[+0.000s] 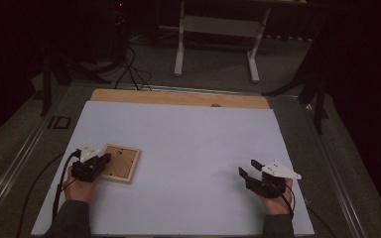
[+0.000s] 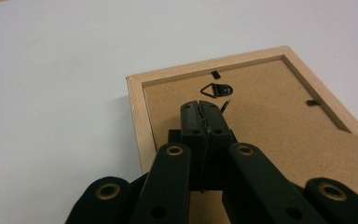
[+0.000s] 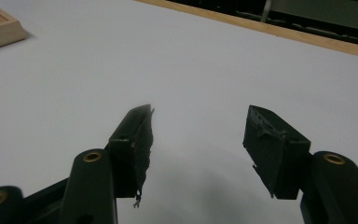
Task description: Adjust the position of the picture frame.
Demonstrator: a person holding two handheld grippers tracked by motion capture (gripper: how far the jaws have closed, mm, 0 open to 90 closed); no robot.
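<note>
Face down on the white table sheet lies a small light-wood picture frame, its brown fibreboard backing turned up, near the person's left side of the table. The left gripper hovers over that backing with its two black jaws pressed together and nothing between them. The tips point toward a small black triangular hanger ring and a raised black retaining tab just beside it, probably so the closed tip can push the tabs aside and free the backing. Well apart, near the table's right edge, the right gripper rests low over bare sheet, jaws spread wide and empty, seemingly kept clear until needed.
</note>
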